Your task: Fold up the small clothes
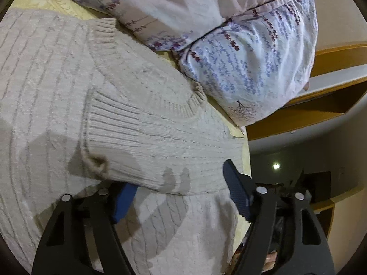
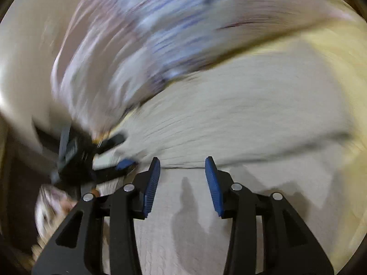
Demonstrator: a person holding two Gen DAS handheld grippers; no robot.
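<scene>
A cream cable-knit sweater (image 1: 68, 87) is lying spread over a pale yellow bedspread (image 1: 43, 3), filling the left and centre of the left wrist frame; a floral-print duvet (image 1: 247, 68) is bunching along the upper right, touching the sweater's collar; a ribbed sleeve cuff (image 1: 123, 151) is lying folded across the sweater's body at lower centre; the left gripper (image 1: 179, 194) is standing spread wide, one blue pad tucked under that cuff's edge; in the blurred right wrist frame, the right gripper (image 2: 182, 183) is hovering spread over the sweater, pinching nothing.
</scene>
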